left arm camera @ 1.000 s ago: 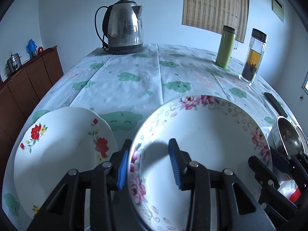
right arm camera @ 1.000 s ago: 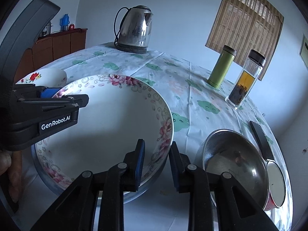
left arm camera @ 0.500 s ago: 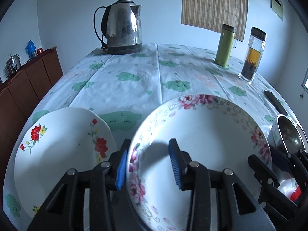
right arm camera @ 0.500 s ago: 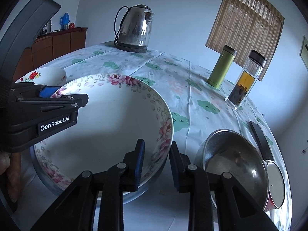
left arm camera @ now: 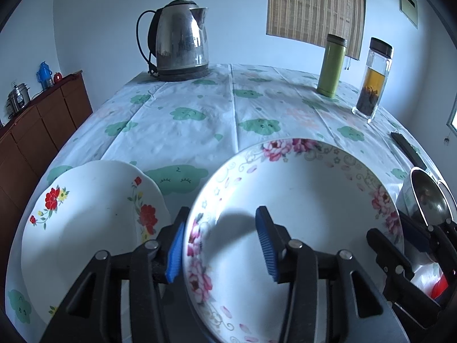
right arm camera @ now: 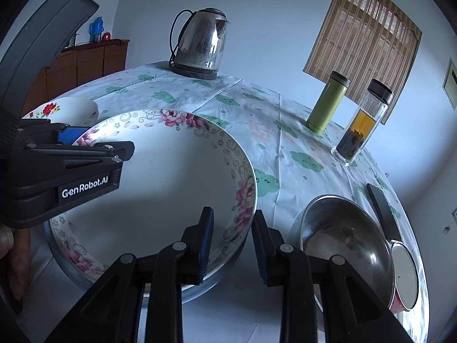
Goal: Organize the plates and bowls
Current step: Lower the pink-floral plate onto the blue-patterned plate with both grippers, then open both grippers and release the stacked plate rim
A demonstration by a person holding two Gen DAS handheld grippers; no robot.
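Porcelain floral bowl rests inside a steel basin, near table edge. Left gripper is opening, rim between its pads, untouched. Right gripper straddles the right rim, not gripping. Best withdraw both straight back, avoiding the rim.

A home dining room — cloud-print tablecloth, electric kettle, tea jar, wooden sideboard, bamboo blind

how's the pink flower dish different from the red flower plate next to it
The pink flower dish is deeper and larger, with pink blooms and scrollwork round its rim; the red flower plate looks shallower, with scattered red flowers. The dish sits in a metal basin with tongs straddling its rim; the plate lies untouched. Both are white.
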